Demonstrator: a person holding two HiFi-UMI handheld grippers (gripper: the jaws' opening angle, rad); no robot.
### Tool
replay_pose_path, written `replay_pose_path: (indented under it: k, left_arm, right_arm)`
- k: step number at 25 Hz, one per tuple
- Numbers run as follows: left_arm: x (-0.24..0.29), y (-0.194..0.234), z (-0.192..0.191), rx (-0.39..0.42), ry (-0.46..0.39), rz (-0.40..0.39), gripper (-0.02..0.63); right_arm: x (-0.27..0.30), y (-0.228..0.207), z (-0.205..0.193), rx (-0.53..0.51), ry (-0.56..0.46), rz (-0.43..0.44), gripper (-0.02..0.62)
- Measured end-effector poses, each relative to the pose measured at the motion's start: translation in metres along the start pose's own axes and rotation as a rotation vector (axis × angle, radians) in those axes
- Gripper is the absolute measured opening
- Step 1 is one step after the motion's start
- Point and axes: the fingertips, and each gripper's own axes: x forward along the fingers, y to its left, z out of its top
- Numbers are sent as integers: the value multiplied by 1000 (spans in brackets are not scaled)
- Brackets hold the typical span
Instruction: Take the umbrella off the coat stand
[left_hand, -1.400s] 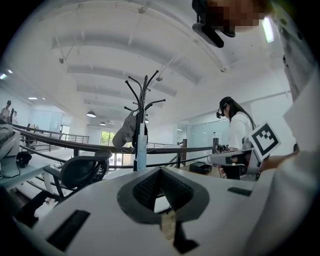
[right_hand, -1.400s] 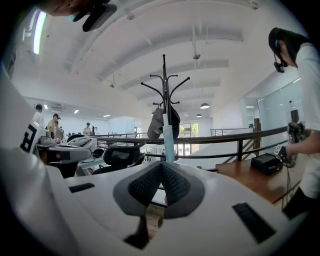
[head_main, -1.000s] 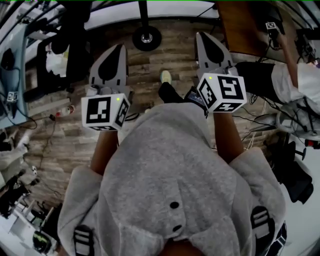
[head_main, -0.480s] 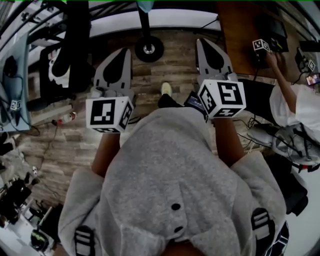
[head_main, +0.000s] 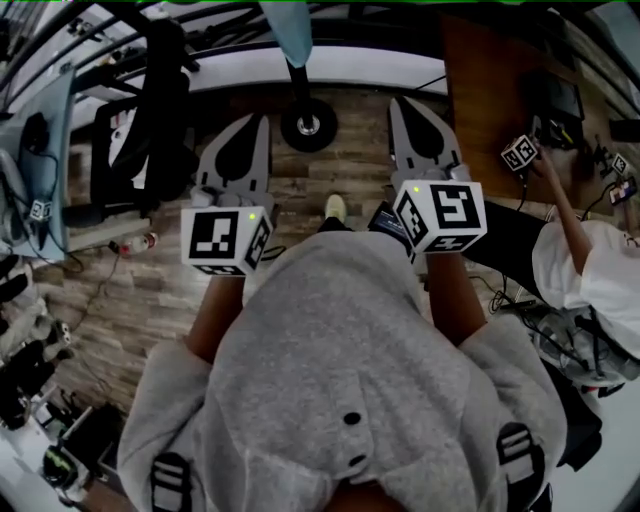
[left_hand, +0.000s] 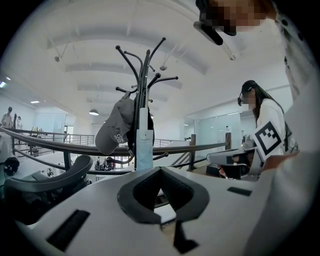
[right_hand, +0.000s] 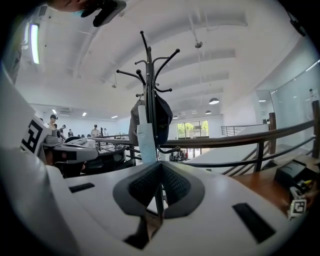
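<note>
While I hold left gripper, right gripper jaws together, empty, coat stand ahead carries umbrella, probably cap.

in the head view the coat stand shows only its round base and a stub of pole. the rest runs off the top edge, as does most of the umbrella. in both gripper views the umbrella's lower end is hidden behind the left gripper and the right gripper. how it hangs on the stand cannot be made out.
</note>
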Motion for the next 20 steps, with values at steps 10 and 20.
replay_pose_path:
  k: [10, 20]
  left_arm:
    - [26, 1, 7, 18, 10, 54, 12]
    - [30, 11, 0, 9, 37, 44, 12]
  right_arm:
    - [29, -14, 8, 11, 0, 110, 11]
    - [37, 1, 9, 16, -3, 151, 11]
